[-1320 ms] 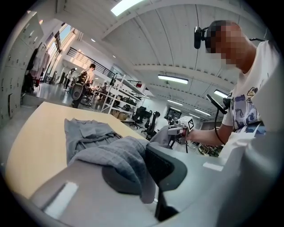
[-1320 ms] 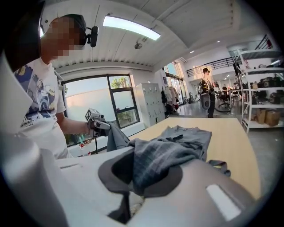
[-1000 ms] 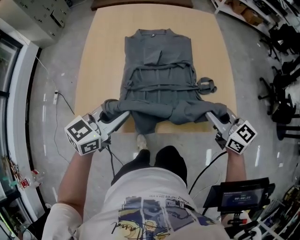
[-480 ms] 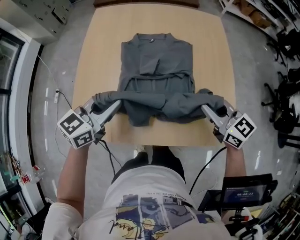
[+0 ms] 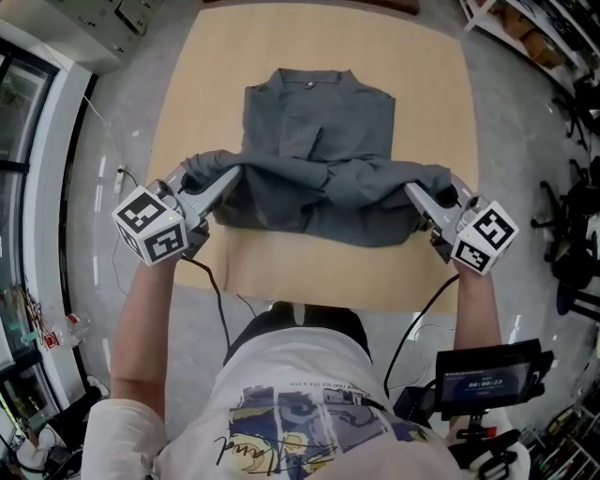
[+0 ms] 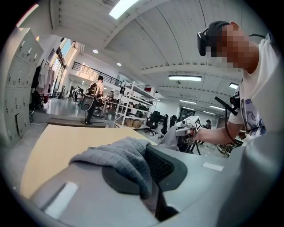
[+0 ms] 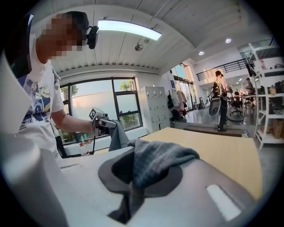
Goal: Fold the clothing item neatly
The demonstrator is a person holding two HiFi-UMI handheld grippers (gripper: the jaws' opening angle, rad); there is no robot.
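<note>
A grey garment [image 5: 319, 141] lies on the wooden table [image 5: 309, 272], collar at the far end. Its near hem is lifted and carried over the lower part, stretched between my two grippers. My left gripper [image 5: 221, 184] is shut on the hem's left corner, where grey cloth [image 6: 120, 159] bunches between the jaws. At the hem's right corner my right gripper [image 5: 420, 197] is shut too, with cloth [image 7: 153, 164] pinched in its jaws. Both grippers hover a little above the table. Each gripper view shows the other gripper holding its end of the cloth.
The table's near strip is bare wood. Grey floor surrounds the table. A white locker [image 5: 56, 28] stands at far left, black chairs [image 5: 572, 234] at right. A small screen [image 5: 487, 380] hangs by my right hip.
Both grippers have carried the hem away from me, from the table's near edge to over the garment's middle. The lower part now lies doubled over; less garment shows unfolded.
</note>
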